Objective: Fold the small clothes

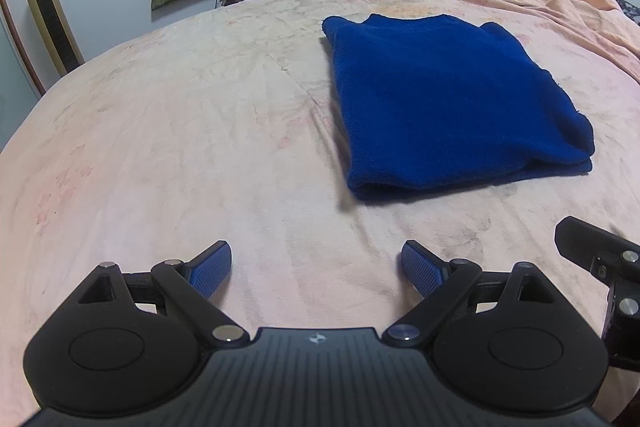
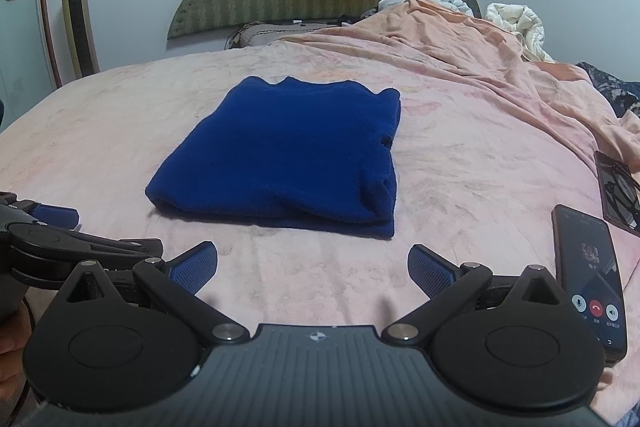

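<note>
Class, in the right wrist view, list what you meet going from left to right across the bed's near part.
Left gripper → folded blue garment → phone with call screen.

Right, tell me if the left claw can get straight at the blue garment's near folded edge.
Probably yes. The left claw is open and empty, hovering over bare pink bedsheet, and nothing lies between it and the folded blue garment, which sits ahead and to its right. The right claw is beside it, not across that path.

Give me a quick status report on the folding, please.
Left claw and right claw open, empty. Blue garment folded flat on bed. Phone beside right claw, clear of garment.
</note>
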A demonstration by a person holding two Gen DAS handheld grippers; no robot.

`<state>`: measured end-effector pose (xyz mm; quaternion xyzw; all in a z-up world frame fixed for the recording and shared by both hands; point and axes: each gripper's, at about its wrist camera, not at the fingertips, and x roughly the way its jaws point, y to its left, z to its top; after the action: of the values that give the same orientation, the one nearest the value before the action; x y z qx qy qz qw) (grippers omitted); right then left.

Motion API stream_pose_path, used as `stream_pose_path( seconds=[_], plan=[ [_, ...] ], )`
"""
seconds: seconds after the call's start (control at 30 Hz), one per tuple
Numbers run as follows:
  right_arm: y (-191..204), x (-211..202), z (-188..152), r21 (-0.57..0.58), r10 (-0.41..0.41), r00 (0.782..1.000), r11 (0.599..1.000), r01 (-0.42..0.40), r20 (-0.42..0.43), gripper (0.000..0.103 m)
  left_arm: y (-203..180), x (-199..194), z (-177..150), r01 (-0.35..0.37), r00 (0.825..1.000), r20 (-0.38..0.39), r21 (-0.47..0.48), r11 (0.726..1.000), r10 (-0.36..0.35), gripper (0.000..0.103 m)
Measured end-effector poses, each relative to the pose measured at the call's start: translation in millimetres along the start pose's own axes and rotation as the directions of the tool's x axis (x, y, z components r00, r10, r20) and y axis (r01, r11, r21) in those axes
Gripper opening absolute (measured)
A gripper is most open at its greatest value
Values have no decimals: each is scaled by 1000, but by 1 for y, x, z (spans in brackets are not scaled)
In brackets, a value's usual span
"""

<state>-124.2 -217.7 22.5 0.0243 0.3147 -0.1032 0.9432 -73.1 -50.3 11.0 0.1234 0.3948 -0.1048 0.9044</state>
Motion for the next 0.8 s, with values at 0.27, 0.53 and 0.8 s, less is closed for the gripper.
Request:
stream_pose_path(
  seconds=[0.27,0.53,0.8],
  plan=[
    [-3,0,-1,17,-4,1000,1000,4,9,103,-3,-1,1,-23,1000,18,3,1000,23,93],
    [-11,3,-4,37,9,1000,999,-9,9,103,-7,1,3,-34,999,15,11,999,34,93],
    [-16,2,-5,62,17,1000,998,-18,15,103,-10,2,4,-45,999,16,18,999,45,93]
  ],
)
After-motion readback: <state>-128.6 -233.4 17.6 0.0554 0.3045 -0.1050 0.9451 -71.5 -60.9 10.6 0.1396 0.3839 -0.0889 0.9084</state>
